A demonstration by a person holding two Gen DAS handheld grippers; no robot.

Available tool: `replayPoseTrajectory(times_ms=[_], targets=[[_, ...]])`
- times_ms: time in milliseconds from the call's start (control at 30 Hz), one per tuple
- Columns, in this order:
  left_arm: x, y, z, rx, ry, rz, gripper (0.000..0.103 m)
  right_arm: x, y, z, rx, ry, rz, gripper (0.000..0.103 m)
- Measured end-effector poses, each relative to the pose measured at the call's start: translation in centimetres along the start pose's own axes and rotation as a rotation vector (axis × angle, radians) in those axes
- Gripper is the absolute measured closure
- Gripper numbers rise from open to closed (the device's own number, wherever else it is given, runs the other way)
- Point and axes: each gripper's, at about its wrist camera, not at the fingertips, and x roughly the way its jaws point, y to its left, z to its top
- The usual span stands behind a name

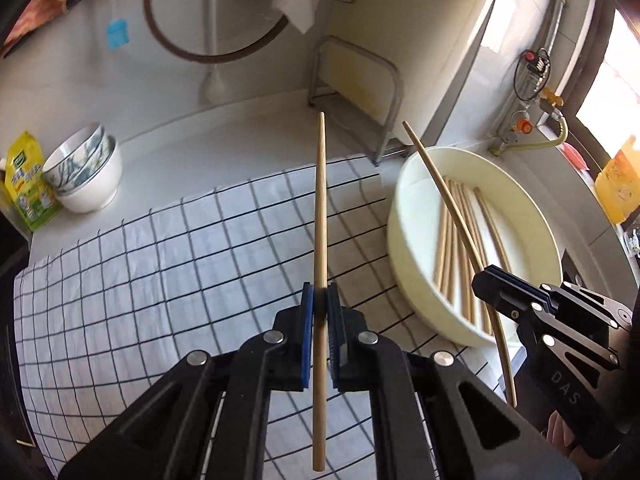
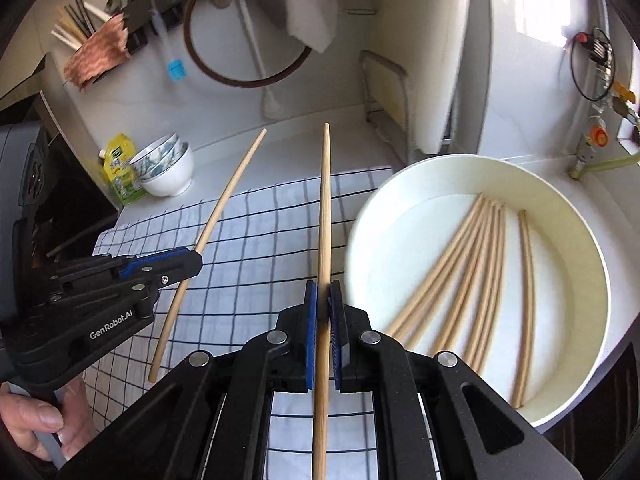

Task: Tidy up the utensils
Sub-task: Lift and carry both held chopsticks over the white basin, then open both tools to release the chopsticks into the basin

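Note:
My left gripper (image 1: 320, 292) is shut on a pale wooden chopstick (image 1: 320, 200), gripped near its middle, held in the air over the checked cloth and pointing away. To its right, my right gripper (image 1: 486, 276) is shut on a second chopstick (image 1: 440, 184) above the white round basin (image 1: 394, 240). In the right wrist view, that right gripper (image 2: 323, 288) clamps its chopstick (image 2: 325, 200), and the left gripper (image 2: 198, 258) holds its own chopstick (image 2: 228, 200). Several more chopsticks (image 2: 480, 264) lie in the basin (image 2: 362, 216).
A white cloth with a dark grid (image 1: 160, 260) covers the counter. Two stacked bowls (image 1: 88, 176) and a yellow-green bag (image 1: 28, 184) stand at the back left. A metal rack (image 1: 360, 92) stands against the wall. A utensil holder (image 2: 76, 28) hangs at the upper left. A hand (image 2: 36, 420) grips the left tool.

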Motion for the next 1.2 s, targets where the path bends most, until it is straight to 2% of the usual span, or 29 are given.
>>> replayPoseTrajectory(times_ms=[167, 333, 500, 700, 800, 867, 933, 1067, 1200], targets=[[1.8, -5.4, 2.9, 0.093, -0.004, -0.071, 0.095, -1.1, -5.5, 0.3, 0.106, -0.024, -0.084, 0.097], [4.0, -10.0, 5.2, 0.17, 0.011, -0.139, 0.095, -0.8, -9.7, 0.1, 0.197, -0.007, -0.149, 0.097], [7.1, -13.4, 5.9, 0.23, 0.062, -0.15, 0.095, 0.5, -12.2, -0.1, 0.247, 0.023, -0.178, 0.097], [8.8, -13.9, 5.7, 0.229, 0.11, -0.134, 0.094, 1.7, -13.4, -0.4, 0.271, 0.037, -0.163, 0.096], [8.7, -13.4, 6.0, 0.21, 0.1, -0.121, 0.077, 1.5, -13.3, -0.6, 0.264, 0.026, -0.182, 0.09], [8.2, -12.8, 6.1, 0.194, 0.09, -0.107, 0.059, 1.4, -13.3, -0.6, 0.261, 0.026, -0.185, 0.09], [7.7, -12.2, 6.1, 0.177, 0.075, -0.093, 0.051, 1.2, -13.2, -0.8, 0.263, 0.026, -0.189, 0.09], [6.4, -11.4, 5.9, 0.165, 0.058, -0.065, 0.048, 0.5, -12.8, -1.2, 0.257, 0.02, -0.195, 0.08], [5.2, -10.8, 5.4, 0.15, 0.053, -0.06, 0.046, -0.3, -11.9, -1.5, 0.249, 0.018, -0.192, 0.079]])
